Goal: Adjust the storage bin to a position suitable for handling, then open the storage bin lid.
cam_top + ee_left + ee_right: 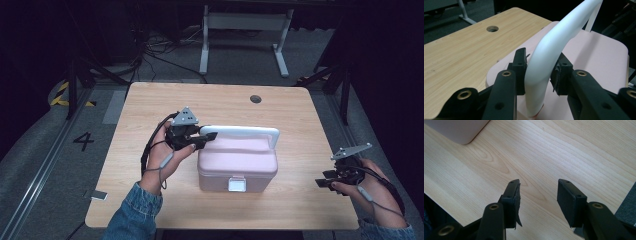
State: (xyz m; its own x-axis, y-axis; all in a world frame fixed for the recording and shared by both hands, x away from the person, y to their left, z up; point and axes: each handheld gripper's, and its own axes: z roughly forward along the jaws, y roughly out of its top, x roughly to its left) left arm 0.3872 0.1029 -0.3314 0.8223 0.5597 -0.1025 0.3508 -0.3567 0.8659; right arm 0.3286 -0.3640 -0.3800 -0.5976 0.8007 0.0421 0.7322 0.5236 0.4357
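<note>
A pink box (237,167) with a white latch (236,184) on its front stands mid-table. Its white handle (240,131) is raised upright over the lid. My left gripper (209,136) is shut on the handle's left end. In the left gripper view both pads press on the curved handle (549,55) just above the pink lid (594,57). My right gripper (322,182) hovers near the table's right edge, apart from the box. It is open with nothing between its fingers, seen over bare wood in the right gripper view (537,195). A corner of the box (459,130) shows at that view's upper left.
The wooden table (150,110) has a round cable hole (255,99) at the back. A small tag (99,195) lies at its front left edge. Behind the table stand a white desk frame (245,30) and floor cables (150,47).
</note>
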